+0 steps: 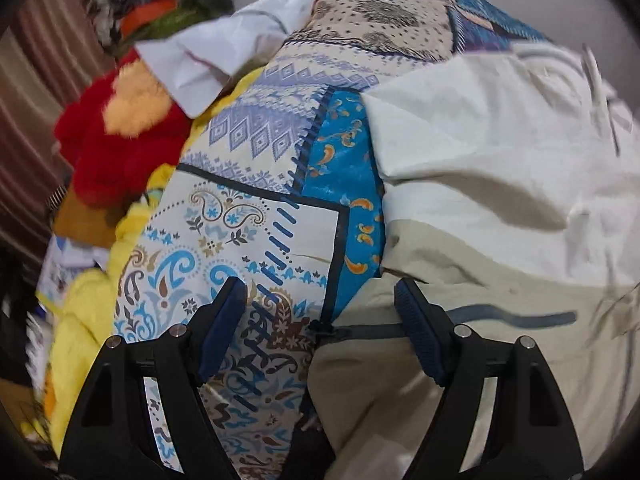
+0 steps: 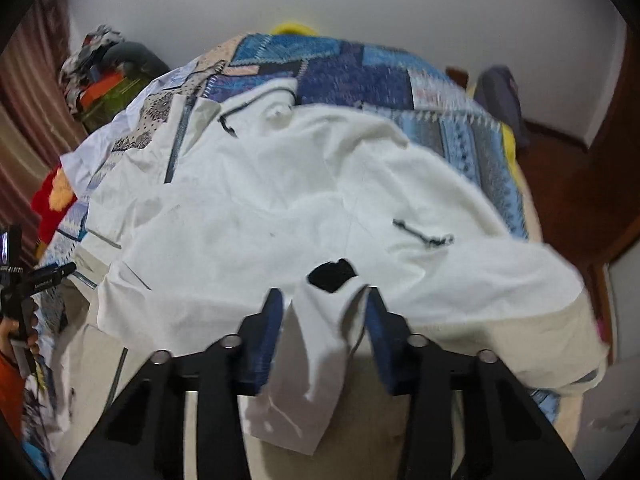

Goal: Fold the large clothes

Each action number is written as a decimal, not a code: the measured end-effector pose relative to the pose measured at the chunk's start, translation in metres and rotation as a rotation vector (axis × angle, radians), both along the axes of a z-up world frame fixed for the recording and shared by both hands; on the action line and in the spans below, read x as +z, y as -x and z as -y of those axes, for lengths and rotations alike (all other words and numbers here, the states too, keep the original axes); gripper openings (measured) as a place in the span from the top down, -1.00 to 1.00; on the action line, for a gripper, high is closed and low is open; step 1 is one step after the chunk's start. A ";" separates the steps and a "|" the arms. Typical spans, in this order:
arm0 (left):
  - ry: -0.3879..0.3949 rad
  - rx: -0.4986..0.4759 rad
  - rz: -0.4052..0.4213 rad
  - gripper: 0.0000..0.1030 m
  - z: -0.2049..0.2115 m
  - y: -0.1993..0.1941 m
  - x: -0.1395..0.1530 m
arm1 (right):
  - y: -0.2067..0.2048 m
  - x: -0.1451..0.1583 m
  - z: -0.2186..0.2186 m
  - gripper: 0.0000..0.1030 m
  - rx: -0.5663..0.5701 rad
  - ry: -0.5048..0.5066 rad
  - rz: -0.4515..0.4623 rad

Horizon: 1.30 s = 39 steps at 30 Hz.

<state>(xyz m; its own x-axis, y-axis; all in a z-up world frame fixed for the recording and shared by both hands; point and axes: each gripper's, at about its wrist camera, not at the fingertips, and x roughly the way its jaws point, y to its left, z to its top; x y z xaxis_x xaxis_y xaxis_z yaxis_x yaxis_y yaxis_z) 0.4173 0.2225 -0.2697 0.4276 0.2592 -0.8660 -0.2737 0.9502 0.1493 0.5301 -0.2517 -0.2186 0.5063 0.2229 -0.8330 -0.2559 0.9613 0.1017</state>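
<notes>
A large white jacket (image 2: 280, 208) with dark zips and a beige hem lies spread on the bed. A bunched fold of its white fabric (image 2: 320, 320), next to a black patch, stands between the pads of my right gripper (image 2: 322, 304), which press on it from both sides. In the left wrist view the jacket (image 1: 500, 160) fills the right half. My left gripper (image 1: 320, 304) hovers open over the jacket's beige edge and a dark cord, with nothing in its jaws. The left gripper (image 2: 28, 280) also shows at the left edge of the right wrist view, held by a hand.
A blue patchwork bedspread (image 1: 256, 140) covers the bed under the jacket. A red plush toy (image 1: 120, 144) and a yellow blanket (image 1: 88, 312) lie at the bed's left side, with a heap of clothes (image 2: 104, 76) behind. Wooden furniture (image 2: 568, 184) stands on the right.
</notes>
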 end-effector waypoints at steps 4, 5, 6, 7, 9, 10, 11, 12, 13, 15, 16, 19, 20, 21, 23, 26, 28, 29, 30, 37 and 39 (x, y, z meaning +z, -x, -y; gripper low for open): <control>-0.154 -0.071 -0.033 -0.51 0.021 0.006 -0.012 | 0.003 0.020 0.000 0.44 -0.010 0.099 0.089; -0.184 -0.086 -0.039 -0.51 0.025 0.009 -0.015 | 0.002 0.024 0.002 0.44 -0.016 0.127 0.103; -0.210 -0.098 -0.044 -0.52 0.029 0.013 -0.018 | 0.001 0.026 0.004 0.44 -0.022 0.149 0.111; -0.231 -0.108 -0.049 -0.55 0.033 0.016 -0.021 | 0.000 0.026 0.008 0.44 -0.033 0.181 0.117; -0.264 -0.121 -0.048 -0.55 0.039 0.023 -0.025 | -0.001 0.022 0.015 0.44 -0.045 0.215 0.106; -0.274 -0.125 -0.051 -0.55 0.041 0.024 -0.026 | 0.000 0.019 0.019 0.44 -0.056 0.227 0.099; -0.269 -0.126 -0.052 -0.55 0.042 0.026 -0.026 | 0.001 0.017 0.023 0.43 -0.072 0.233 0.097; -0.248 -0.126 -0.057 -0.55 0.042 0.029 -0.025 | 0.003 0.018 0.026 0.43 -0.083 0.230 0.102; -0.232 -0.125 -0.059 -0.55 0.042 0.030 -0.021 | 0.007 0.020 0.028 0.43 -0.091 0.214 0.107; -0.155 -0.116 -0.048 -0.55 0.036 0.033 -0.009 | 0.015 0.031 0.027 0.43 -0.077 0.152 0.113; -0.119 -0.106 -0.031 -0.55 0.034 0.033 -0.001 | 0.018 0.037 0.022 0.43 -0.059 0.124 0.119; -0.003 -0.055 0.062 -0.55 0.018 0.034 0.033 | 0.023 0.053 -0.002 0.43 0.014 0.078 0.152; 0.035 -0.041 0.088 -0.55 0.012 0.032 0.043 | 0.023 0.057 -0.015 0.42 0.046 0.070 0.163; 0.068 -0.029 0.106 -0.55 0.005 0.026 0.053 | 0.022 0.060 -0.026 0.42 0.072 0.061 0.168; 0.073 -0.014 0.111 -0.55 -0.002 0.013 0.062 | 0.017 0.059 -0.054 0.41 0.129 0.037 0.159; 0.006 -0.034 0.084 -0.55 0.000 -0.011 0.060 | 0.008 0.044 -0.090 0.36 0.184 0.031 0.120; -0.040 -0.055 0.027 -0.55 0.000 -0.032 0.044 | -0.002 0.020 -0.112 0.35 0.208 0.065 0.069; -0.055 -0.066 -0.004 -0.55 0.002 -0.041 0.034 | -0.006 0.010 -0.117 0.35 0.210 0.082 0.048; -0.066 -0.076 -0.034 -0.55 0.005 -0.052 0.022 | -0.009 -0.001 -0.122 0.35 0.209 0.106 0.027; -0.052 -0.020 -0.034 -0.55 0.002 -0.099 -0.003 | -0.009 -0.050 -0.107 0.12 0.218 0.300 0.018; -0.016 0.012 -0.035 -0.61 -0.006 -0.113 -0.006 | -0.005 -0.052 -0.098 -0.72 0.183 0.407 0.079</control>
<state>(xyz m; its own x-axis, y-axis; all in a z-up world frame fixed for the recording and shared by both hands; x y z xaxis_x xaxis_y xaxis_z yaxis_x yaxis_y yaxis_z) 0.5300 0.2283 -0.2755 0.3943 0.2781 -0.8759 -0.2793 0.9443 0.1740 0.5346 -0.1535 -0.2706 0.5549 -0.0230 -0.8316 -0.4173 0.8571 -0.3022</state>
